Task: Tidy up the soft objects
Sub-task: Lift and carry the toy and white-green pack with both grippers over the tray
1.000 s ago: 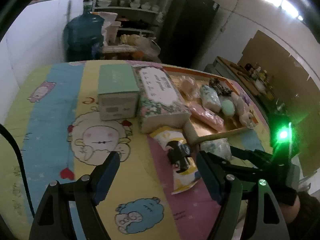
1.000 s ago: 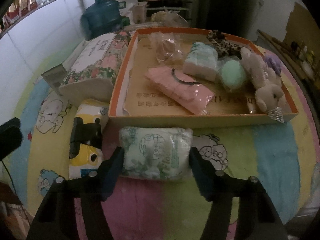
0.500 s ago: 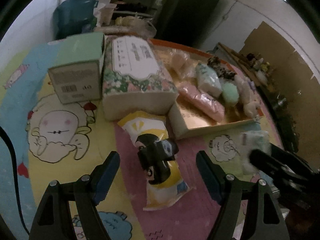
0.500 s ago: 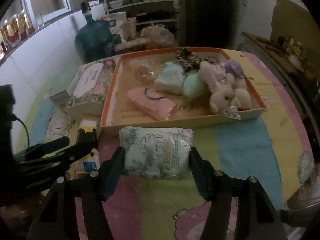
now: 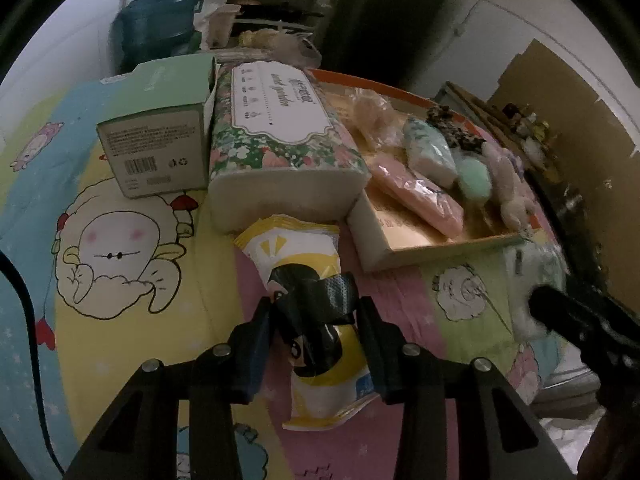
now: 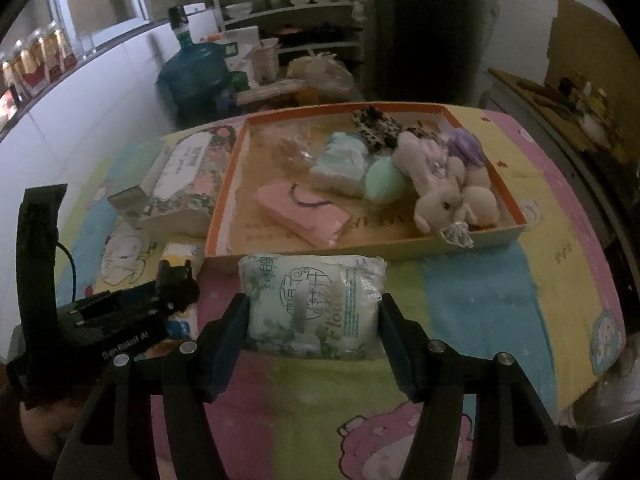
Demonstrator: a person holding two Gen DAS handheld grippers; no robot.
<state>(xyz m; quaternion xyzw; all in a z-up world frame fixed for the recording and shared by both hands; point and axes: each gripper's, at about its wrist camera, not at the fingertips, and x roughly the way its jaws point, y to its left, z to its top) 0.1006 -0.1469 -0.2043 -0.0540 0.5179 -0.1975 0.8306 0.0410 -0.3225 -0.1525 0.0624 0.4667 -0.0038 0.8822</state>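
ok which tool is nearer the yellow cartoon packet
Left. The left tool is closed around the black item on the yellow cartoon packet; the right tool holds the green tissue pack beside it.

The floral tissue pack [image 5: 276, 136] is showing a white label with cursive wording that appears to be reading "secret garden"; the smaller characters beside it are staying illegible. The green box [image 5: 154, 136] is carrying a barcode and lines of fine print on its end face, too small to read. In the right wrist view, the green-white tissue packet [image 6: 314, 304] is displaying "Flower" running sideways along one edge, plus a round emblem with unreadable characters. The left gripper [image 6: 176, 280] body is bearing white lettering, apparently "GenRobot AI". Printing on the tray [image 6: 400, 246] floor is showing blurred.
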